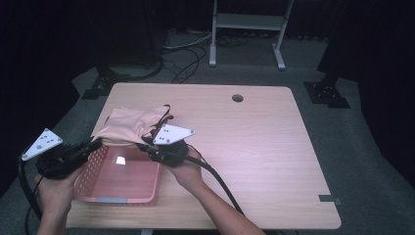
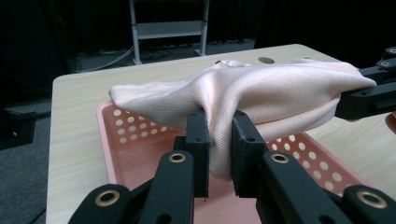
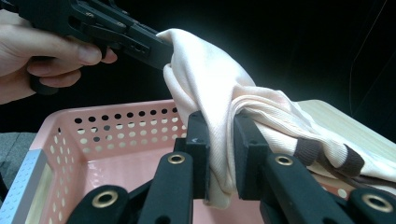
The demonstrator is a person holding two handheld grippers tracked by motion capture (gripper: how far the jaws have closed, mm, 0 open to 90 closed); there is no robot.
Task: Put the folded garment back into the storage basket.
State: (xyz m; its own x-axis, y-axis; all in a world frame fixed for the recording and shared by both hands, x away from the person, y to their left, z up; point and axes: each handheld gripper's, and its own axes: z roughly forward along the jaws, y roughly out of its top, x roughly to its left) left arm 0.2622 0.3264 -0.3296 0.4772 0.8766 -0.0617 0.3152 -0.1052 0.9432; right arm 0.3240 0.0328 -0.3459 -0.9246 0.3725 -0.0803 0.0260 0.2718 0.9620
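High view first: we see a pale pink garment (image 1: 131, 125) held up over the far end of a pink perforated basket (image 1: 117, 196), which sits on the wooden table (image 1: 254, 147) near its left front corner. We hold the cloth at two places, so its long axis runs across the basket's far edge, from the left gripper (image 1: 96, 143) at the basket's left rim to the right gripper (image 1: 146, 147) just past the basket's right rim. The bulk of the fabric bunches away from us, beyond the basket's far wall, with dark-trimmed ends pointing toward the far side of the table. From the left gripper view, our jaws are pressed together on a fold of the garment (image 2: 261, 93), and the cloth stretches level from there toward the other gripper at the right edge, hanging above the basket (image 2: 140, 144) floor without touching it. From the right gripper view, our jaws likewise pinch a hanging fold of the garment (image 3: 210, 84) above the basket (image 3: 93, 140), the fabric rising to the left gripper (image 3: 163, 53) at upper left, while the brown-edged ends (image 3: 327, 156) droop over the basket's rim to the right.
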